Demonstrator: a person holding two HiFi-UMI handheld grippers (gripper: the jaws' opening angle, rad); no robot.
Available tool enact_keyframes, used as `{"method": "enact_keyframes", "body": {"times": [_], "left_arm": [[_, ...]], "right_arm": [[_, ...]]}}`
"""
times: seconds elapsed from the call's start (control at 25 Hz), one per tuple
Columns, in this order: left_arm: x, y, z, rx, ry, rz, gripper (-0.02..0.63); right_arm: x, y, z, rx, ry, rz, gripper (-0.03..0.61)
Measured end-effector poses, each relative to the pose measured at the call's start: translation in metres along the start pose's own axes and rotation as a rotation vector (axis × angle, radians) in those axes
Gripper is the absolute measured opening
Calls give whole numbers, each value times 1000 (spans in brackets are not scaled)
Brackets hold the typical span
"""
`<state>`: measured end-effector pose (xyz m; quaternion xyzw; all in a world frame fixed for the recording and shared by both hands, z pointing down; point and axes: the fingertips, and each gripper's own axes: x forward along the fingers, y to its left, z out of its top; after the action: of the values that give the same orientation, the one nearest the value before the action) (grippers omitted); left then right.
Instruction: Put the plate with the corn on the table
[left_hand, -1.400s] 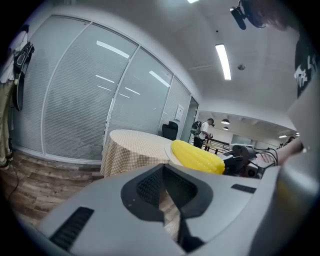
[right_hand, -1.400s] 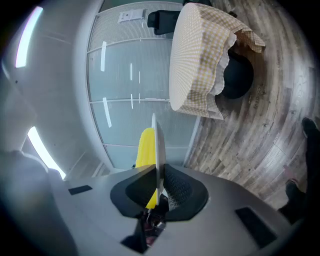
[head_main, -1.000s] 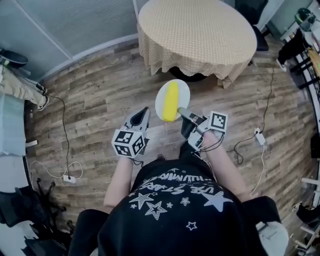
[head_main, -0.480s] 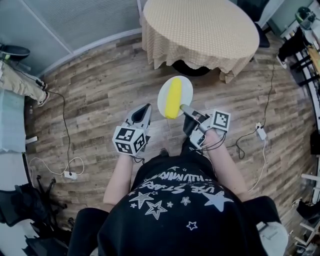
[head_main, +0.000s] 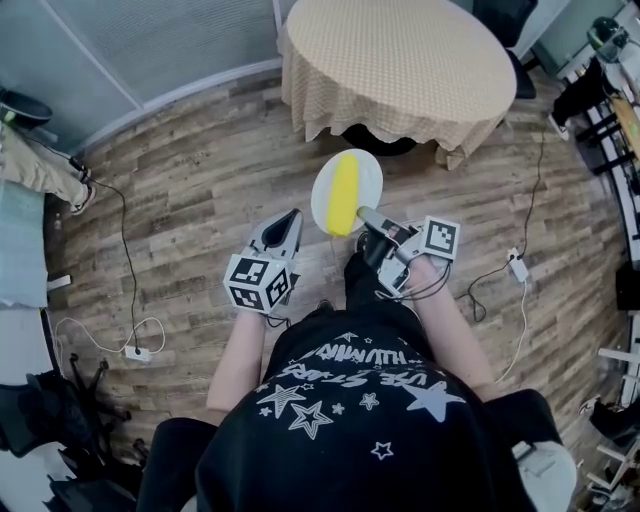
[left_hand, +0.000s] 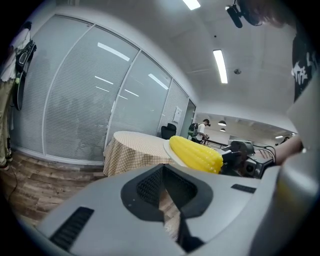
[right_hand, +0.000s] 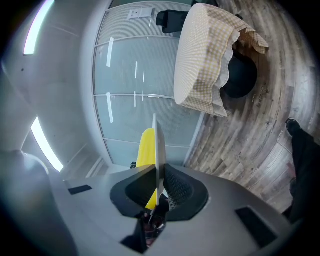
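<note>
A white plate (head_main: 371, 176) carries a yellow corn cob (head_main: 343, 194) above the wooden floor, in front of the round table with a checked cloth (head_main: 400, 60). My right gripper (head_main: 368, 217) is shut on the plate's near rim. In the right gripper view the plate (right_hand: 157, 150) stands edge-on between the jaws of the right gripper (right_hand: 157, 192), the corn (right_hand: 145, 145) on its left side and the table (right_hand: 200, 55) beyond. My left gripper (head_main: 290, 217) hangs left of the plate, shut and holding nothing. From the left gripper view the corn (left_hand: 197, 152) lies to the right.
The table's dark pedestal (right_hand: 240, 75) shows under the cloth. Cables and a power strip (head_main: 518, 270) lie on the floor at the right, another cable (head_main: 130, 300) at the left. A glass partition (left_hand: 75, 100) runs behind the table. Racks stand at the far right.
The right gripper has carried the plate with the corn a little forward, toward the table. The left gripper has barely shifted.
</note>
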<state>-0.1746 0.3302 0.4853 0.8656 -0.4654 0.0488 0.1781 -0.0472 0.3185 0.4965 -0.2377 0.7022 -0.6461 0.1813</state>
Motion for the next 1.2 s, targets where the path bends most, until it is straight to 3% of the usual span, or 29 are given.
{"method": "enact_keyframes", "body": {"times": [0.24,0.48,0.76,1.0,1.2], "left_arm": [[30,6,4,-5,16,0,8],[105,17,22,-6,48,-6,8],[116,15,17,27,51,-18,8],[198,17,54,21,75,-4,8],[231,16,65,33,87,-3,8]], "right_arm": [[7,-8,27,21,-2,3,46],[18,-23,98,59,-16,-13,46],[20,-31,113,21,-26,2,45],[32,-28,205,49,-14,-1,45],[34,-32,247,56,-29,-3,46]]}}
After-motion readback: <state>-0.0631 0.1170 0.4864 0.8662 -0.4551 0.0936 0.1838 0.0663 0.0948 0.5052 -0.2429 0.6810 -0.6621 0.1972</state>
